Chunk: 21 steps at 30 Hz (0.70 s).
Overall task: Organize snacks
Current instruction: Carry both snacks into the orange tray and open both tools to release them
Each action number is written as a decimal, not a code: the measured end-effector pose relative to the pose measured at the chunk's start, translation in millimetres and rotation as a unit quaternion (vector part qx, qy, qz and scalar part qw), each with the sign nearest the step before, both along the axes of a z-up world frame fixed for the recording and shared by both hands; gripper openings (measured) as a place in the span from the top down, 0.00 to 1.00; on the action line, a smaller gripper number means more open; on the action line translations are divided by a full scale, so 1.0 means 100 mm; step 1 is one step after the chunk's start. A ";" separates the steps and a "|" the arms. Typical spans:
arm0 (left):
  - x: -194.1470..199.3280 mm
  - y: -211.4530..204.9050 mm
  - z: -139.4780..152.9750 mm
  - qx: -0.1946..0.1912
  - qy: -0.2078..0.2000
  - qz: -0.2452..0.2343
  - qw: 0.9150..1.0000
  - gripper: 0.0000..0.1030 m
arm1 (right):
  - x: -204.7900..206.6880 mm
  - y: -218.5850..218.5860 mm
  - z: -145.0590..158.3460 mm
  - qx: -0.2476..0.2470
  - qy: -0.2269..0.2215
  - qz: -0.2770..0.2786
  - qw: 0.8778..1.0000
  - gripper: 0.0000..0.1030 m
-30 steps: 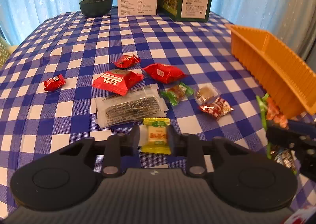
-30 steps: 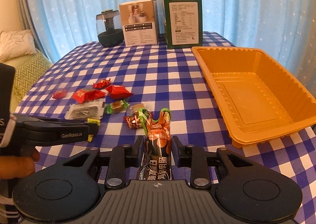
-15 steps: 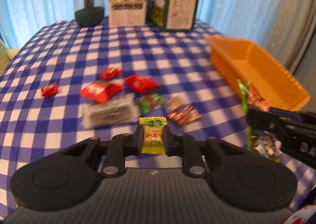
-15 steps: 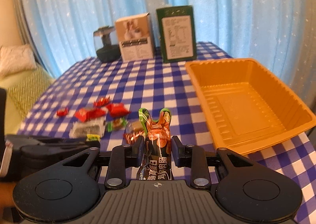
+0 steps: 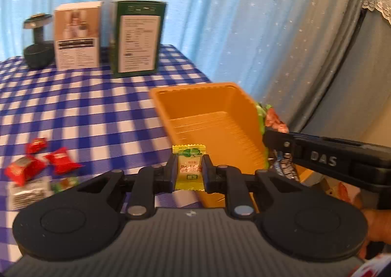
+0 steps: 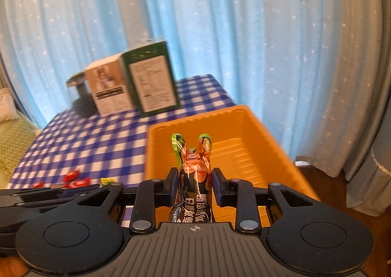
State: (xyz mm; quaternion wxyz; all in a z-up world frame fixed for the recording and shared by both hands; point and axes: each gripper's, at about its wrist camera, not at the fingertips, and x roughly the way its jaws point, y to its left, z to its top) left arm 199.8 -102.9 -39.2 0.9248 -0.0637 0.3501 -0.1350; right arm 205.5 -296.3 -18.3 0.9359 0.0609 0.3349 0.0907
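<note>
My left gripper (image 5: 189, 172) is shut on a small yellow candy (image 5: 189, 169) with a green top, lifted off the table in front of the near corner of the orange tray (image 5: 207, 103). My right gripper (image 6: 195, 185) is shut on a long sausage snack packet (image 6: 194, 167), orange with green tips and a black lower part, held over the near end of the orange tray (image 6: 256, 135). In the left wrist view the right gripper (image 5: 276, 140) reaches in from the right beside the tray with that packet (image 5: 271, 115). Red snack packs (image 5: 61, 161) lie at the left on the table.
A blue-and-white checked cloth (image 5: 85, 106) covers the table. At the back stand a white box (image 5: 77, 37), a green box (image 5: 136, 37) and a dark jar (image 5: 38, 43). A clear packet (image 5: 28, 191) and a green candy (image 5: 66, 183) lie near the red packs. Blue curtains hang behind.
Both grippers rose and swung right, from the snack pile toward the orange tray. The left one closed on the yellow candy and lifted it off the cloth. The right kept its packet.
</note>
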 end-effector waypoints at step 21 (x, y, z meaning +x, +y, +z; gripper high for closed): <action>0.27 -0.42 -0.25 0.024 0.011 -0.015 1.000 0.75 | 0.35 -0.43 -0.30 0.016 0.049 -0.008 0.999 0.71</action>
